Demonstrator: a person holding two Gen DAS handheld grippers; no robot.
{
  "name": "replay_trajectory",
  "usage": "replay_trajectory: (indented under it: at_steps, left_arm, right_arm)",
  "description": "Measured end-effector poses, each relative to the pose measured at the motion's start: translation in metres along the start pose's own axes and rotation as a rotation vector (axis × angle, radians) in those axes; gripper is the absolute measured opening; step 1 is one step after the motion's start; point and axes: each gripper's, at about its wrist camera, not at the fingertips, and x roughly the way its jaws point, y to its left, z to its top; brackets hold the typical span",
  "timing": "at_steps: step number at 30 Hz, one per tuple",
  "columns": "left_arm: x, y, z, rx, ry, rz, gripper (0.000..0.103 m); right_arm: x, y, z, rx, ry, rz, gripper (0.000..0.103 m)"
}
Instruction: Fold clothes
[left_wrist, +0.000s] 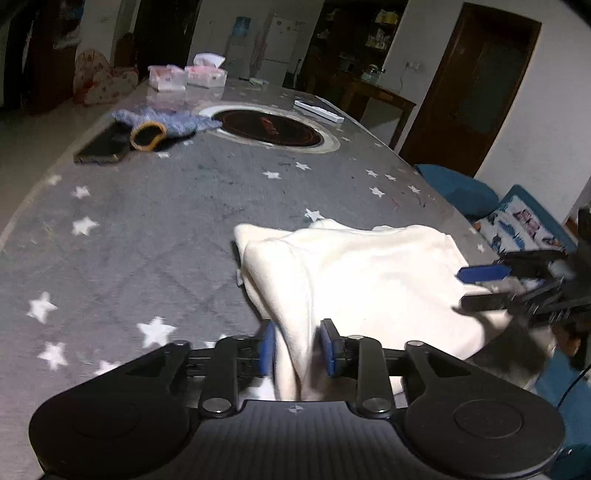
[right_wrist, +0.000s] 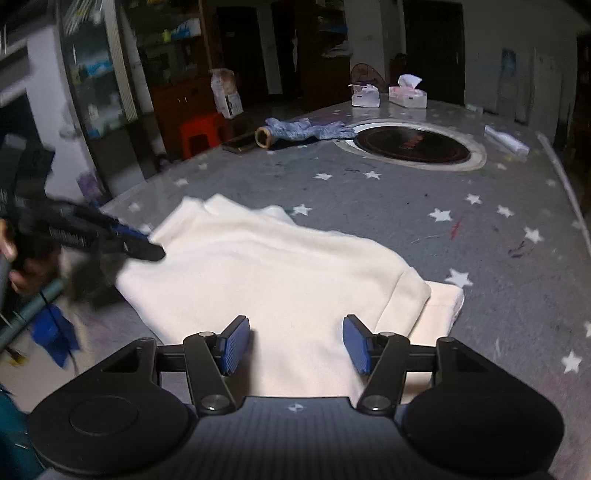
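A cream-white garment (left_wrist: 369, 288) lies partly folded on the grey star-patterned table cover (left_wrist: 155, 229). My left gripper (left_wrist: 297, 349) has its blue pads closed on a bunched fold of the garment's near edge. My right gripper (right_wrist: 297, 343) is open, its pads spread over the garment's near edge (right_wrist: 280, 280) with nothing held. The right gripper also shows at the right of the left wrist view (left_wrist: 480, 288), jaws apart. The left gripper shows at the left of the right wrist view (right_wrist: 140, 243).
At the far side lie a blue cloth (left_wrist: 173, 120), a tape roll (left_wrist: 147, 136), a dark phone (left_wrist: 105, 144), a round inset hotplate (left_wrist: 269, 129), a white box (left_wrist: 318, 111) and tissue boxes (left_wrist: 186, 75). A blue cushioned seat (left_wrist: 517, 221) stands right of the table.
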Motion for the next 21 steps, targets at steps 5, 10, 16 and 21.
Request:
replay_trajectory:
  at_steps: [5, 10, 16, 21]
  left_arm:
    - [-0.009, -0.007, 0.020, 0.012, -0.070, -0.009, 0.037]
    - [0.015, -0.020, 0.040, 0.027, -0.089, -0.024, 0.056]
    - [0.052, -0.026, 0.051, 0.024, -0.062, -0.043, 0.076]
    - [0.073, -0.030, 0.047, 0.073, -0.031, 0.011, 0.078]
  right_arm:
    - [-0.008, -0.015, 0.018, 0.063, -0.063, -0.021, 0.052]
    - [0.014, -0.023, 0.036, 0.121, -0.068, -0.020, 0.044]
    - [0.045, -0.030, 0.040, 0.191, -0.043, -0.080, 0.028]
    - [0.053, -0.027, 0.031, 0.186, -0.057, -0.133, 0.026]
